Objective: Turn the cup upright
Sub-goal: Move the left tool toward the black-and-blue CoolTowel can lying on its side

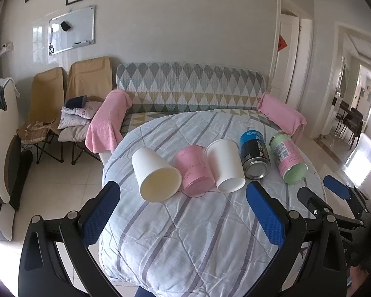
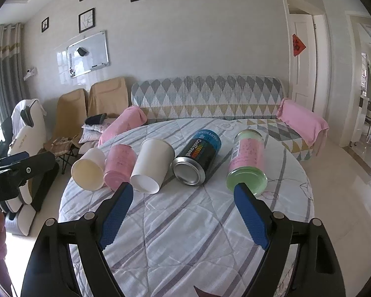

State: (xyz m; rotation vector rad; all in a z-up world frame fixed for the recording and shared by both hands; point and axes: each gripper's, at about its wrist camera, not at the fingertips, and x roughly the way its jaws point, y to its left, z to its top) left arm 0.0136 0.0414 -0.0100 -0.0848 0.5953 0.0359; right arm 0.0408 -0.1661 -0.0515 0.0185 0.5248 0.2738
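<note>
Several containers lie on their sides in a row on a round table with a striped quilt (image 1: 185,235). From left: a white paper cup (image 1: 155,174) (image 2: 89,169) with its mouth toward me, a pink cup (image 1: 194,170) (image 2: 117,165), a second white paper cup (image 1: 225,165) (image 2: 152,164) with its base toward me, a black and blue can (image 1: 253,158) (image 2: 197,158), and a green jar with a pink label (image 1: 288,159) (image 2: 247,160). My left gripper (image 1: 183,193) is open and empty just short of the pink cup. My right gripper (image 2: 183,193) is open and empty in front of the can, and also shows in the left wrist view (image 1: 319,188).
A patterned sofa (image 1: 190,86) with pink towels over its arms stands behind the table. Two tan folding chairs (image 1: 86,81) with cushions stand at the left. A white machine (image 1: 2,148) stands at the far left. A doorway (image 1: 289,57) opens at the right.
</note>
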